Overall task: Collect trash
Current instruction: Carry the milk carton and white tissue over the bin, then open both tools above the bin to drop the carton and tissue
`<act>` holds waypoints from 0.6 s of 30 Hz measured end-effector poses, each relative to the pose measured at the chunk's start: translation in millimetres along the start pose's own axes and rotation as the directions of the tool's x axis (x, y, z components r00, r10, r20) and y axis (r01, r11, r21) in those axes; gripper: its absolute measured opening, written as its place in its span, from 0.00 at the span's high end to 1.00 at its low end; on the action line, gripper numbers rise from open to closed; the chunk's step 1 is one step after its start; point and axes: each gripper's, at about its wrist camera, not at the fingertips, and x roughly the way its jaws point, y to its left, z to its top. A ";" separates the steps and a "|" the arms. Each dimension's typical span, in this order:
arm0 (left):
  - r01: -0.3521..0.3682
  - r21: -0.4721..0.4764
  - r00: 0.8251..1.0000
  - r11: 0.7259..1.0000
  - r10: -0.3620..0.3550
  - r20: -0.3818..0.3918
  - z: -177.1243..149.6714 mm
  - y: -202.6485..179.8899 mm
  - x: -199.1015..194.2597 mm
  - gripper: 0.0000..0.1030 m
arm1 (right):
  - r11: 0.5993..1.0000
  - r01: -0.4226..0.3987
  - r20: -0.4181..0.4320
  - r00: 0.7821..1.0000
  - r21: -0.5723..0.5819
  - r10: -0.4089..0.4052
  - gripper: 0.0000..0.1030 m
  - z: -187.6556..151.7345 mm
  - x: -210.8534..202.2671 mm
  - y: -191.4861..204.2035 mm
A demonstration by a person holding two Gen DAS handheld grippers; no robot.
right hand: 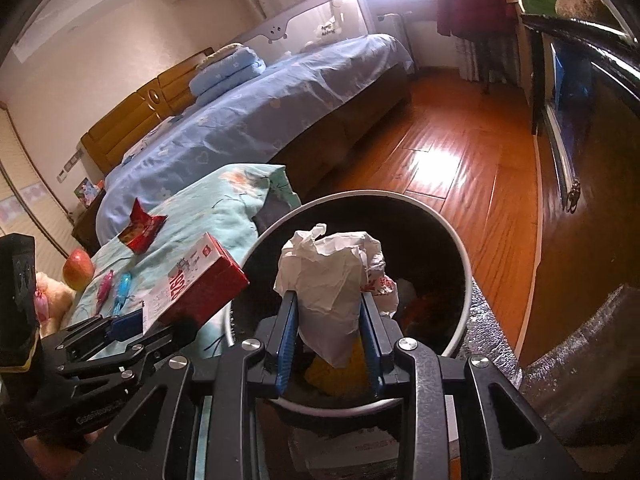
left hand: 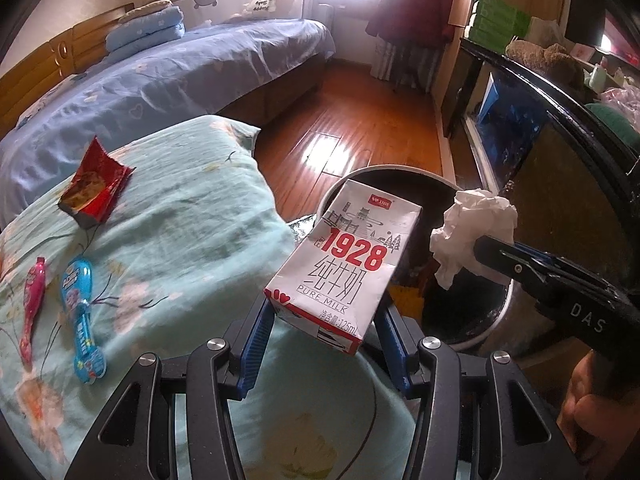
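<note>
- Left gripper (left hand: pixel 324 332) clamps a milk carton (left hand: pixel 340 264) at the bin's (right hand: pixel 448 232) nine o'clock rim.
- Right gripper (right hand: pixel 330 336) pinches crumpled paper (right hand: pixel 332 280) above the bin.

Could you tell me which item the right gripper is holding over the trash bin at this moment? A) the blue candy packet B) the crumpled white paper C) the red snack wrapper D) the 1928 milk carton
B: the right gripper is shut on the crumpled white paper above the trash bin, while the left gripper holds the milk carton and the red snack wrapper lies on the quilt.
</note>
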 end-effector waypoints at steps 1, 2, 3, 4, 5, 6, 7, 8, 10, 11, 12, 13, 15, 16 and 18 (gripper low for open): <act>0.000 0.000 1.000 1.000 0.000 0.000 0.6 -0.5 1.0 0.51 | 1.000 0.002 0.000 1.000 0.000 -0.002 0.70 1.0 0.2 -0.8; 0.001 -0.001 1.000 1.000 -0.001 0.000 2.0 -1.1 2.2 0.51 | 1.000 0.003 0.000 1.000 0.001 -0.003 0.70 2.2 0.6 -1.4; 0.002 -0.004 1.000 1.000 -0.002 -0.002 3.6 -1.5 4.1 0.51 | 1.000 0.007 0.001 1.000 0.002 -0.007 0.69 2.9 1.2 -2.2; 0.005 -0.008 1.000 1.000 -0.005 -0.004 4.1 -1.3 5.7 0.51 | 1.000 0.010 0.000 1.000 0.002 -0.010 0.69 3.7 1.8 -3.1; 0.008 -0.013 1.000 1.000 -0.008 -0.008 5.6 -0.8 7.7 0.51 | 1.000 0.012 -0.001 1.000 0.004 -0.012 0.68 4.2 2.6 -3.9; 0.008 -0.015 1.000 1.000 -0.009 -0.010 7.0 -1.1 9.5 0.51 | 1.000 0.014 -0.002 1.000 0.007 -0.014 0.68 5.1 3.1 -5.1; 0.007 -0.016 1.000 1.000 -0.007 -0.011 8.3 -1.3 10.9 0.51 | 1.000 0.015 -0.002 1.000 0.009 -0.015 0.68 5.7 3.4 -6.1; 0.007 -0.016 1.000 1.000 -0.007 -0.012 9.5 -1.7 12.4 0.51 | 1.000 0.017 -0.002 1.000 0.009 -0.017 0.68 6.2 3.6 -6.9; 0.008 -0.014 1.000 1.000 -0.008 -0.015 11.2 -3.1 14.8 0.51 | 1.000 0.018 -0.003 1.000 0.010 -0.018 0.68 7.7 4.3 -7.8; 0.008 -0.012 1.000 1.000 -0.009 -0.015 11.6 -3.9 15.8 0.51 | 1.000 0.021 -0.003 1.000 0.011 -0.021 0.68 8.1 4.4 -8.4; 0.008 -0.010 1.000 1.000 -0.008 -0.015 13.0 -5.4 16.8 0.51 | 1.000 0.021 -0.003 1.000 0.012 -0.021 0.68 8.2 4.8 -8.3; 0.007 -0.007 1.000 1.000 -0.007 -0.015 13.6 -6.5 17.7 0.51 | 1.000 0.021 -0.005 1.000 0.015 -0.021 0.68 8.9 5.4 -9.4; 0.005 -0.006 1.000 1.000 -0.005 -0.018 15.2 -7.9 19.8 0.51 | 1.000 0.022 -0.008 1.000 0.019 -0.022 0.68 10.1 6.1 -11.1; 0.006 -0.007 1.000 1.000 -0.006 -0.018 16.1 -8.1 20.9 0.51 | 1.000 0.023 -0.008 1.000 0.021 -0.023 0.68 10.5 6.1 -12.0; 0.012 -0.009 1.000 1.000 -0.013 -0.012 15.9 -8.2 21.3 0.51 | 0.999 0.024 -0.009 1.000 0.023 -0.024 0.68 11.3 6.7 -13.3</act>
